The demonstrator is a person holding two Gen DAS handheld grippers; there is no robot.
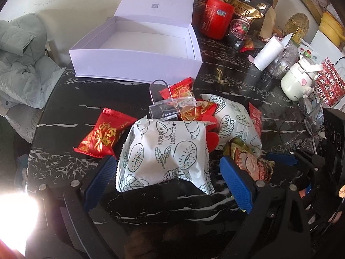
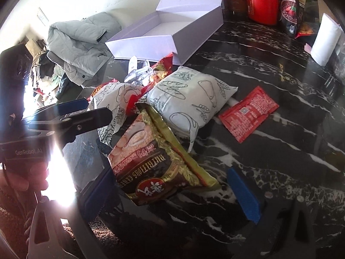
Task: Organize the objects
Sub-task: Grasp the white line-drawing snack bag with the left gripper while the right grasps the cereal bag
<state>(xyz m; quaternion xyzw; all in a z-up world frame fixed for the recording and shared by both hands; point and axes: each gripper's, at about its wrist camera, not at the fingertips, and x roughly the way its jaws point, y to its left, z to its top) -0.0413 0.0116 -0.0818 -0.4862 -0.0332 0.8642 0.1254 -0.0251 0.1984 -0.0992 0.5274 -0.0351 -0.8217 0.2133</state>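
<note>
The left gripper (image 1: 168, 183) stands wide open, its blue ribbed pads on either side of a white paper-look bread packet printed with dark line drawings (image 1: 166, 151); the pads sit just beside the packet's edges, and whether they touch it cannot be told. The right gripper (image 2: 179, 192) is also spread wide, holding nothing: its left pad lies against the edge of a gold and red foil cereal sachet (image 2: 157, 161), while the right pad rests apart over bare table.

The snacks lie heaped near the front of a black marble-pattern table with white veins (image 1: 86, 99). A second white printed bread packet (image 2: 189, 101) lies behind the sachet, partly under it. A red foil snack pouch with gold lettering (image 1: 101, 136) sits left of the first packet, and a flat red sachet with small white print (image 2: 248, 113) lies alone to the right of the heap. A clear plastic clip-like piece (image 1: 166, 105) rests on more red pouches in the middle of the pile.

Behind the heap stands an open white cardboard box with a raised hinged lid (image 1: 138, 64), its inside bare. Farther back are a red canister (image 1: 216, 20), a black and gold food bag (image 1: 248, 15) and a white paper roll (image 1: 267, 52). A pale grey-green padded jacket (image 1: 23, 58) lies crumpled beyond the table's left edge. Strong glare whitens the lower left of both views.
</note>
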